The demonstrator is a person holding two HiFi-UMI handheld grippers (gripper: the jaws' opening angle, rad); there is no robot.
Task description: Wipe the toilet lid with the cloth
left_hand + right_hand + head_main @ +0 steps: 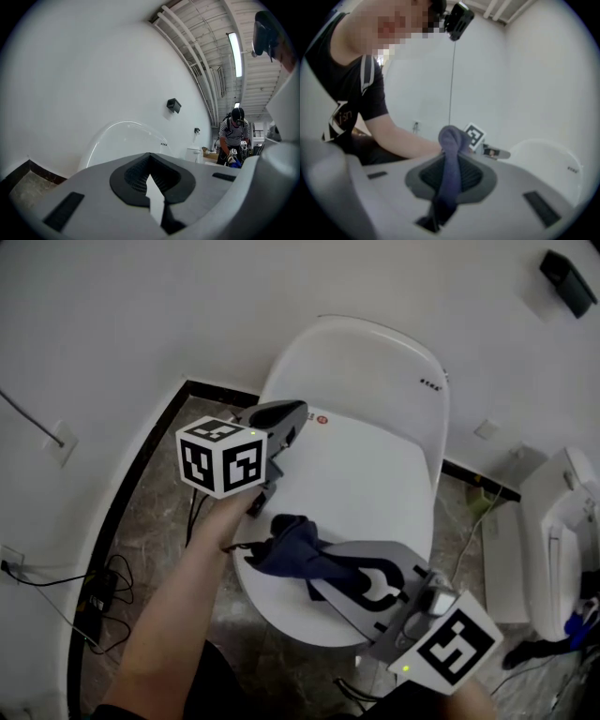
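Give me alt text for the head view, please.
The right gripper is shut on a dark blue cloth bunched on the front of the closed white lid. The left gripper, shut and empty, is over the lid's left edge.

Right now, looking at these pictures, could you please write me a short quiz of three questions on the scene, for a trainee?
1. Which hand-held gripper clamps the dark blue cloth?
2. True or false: the white plastic toilet lid is raised.
3. The left hand-held gripper is: A) shut and empty, B) shut on the cloth, C) wide open.

Key:
1. The right hand-held gripper.
2. False. The lid is down.
3. A.
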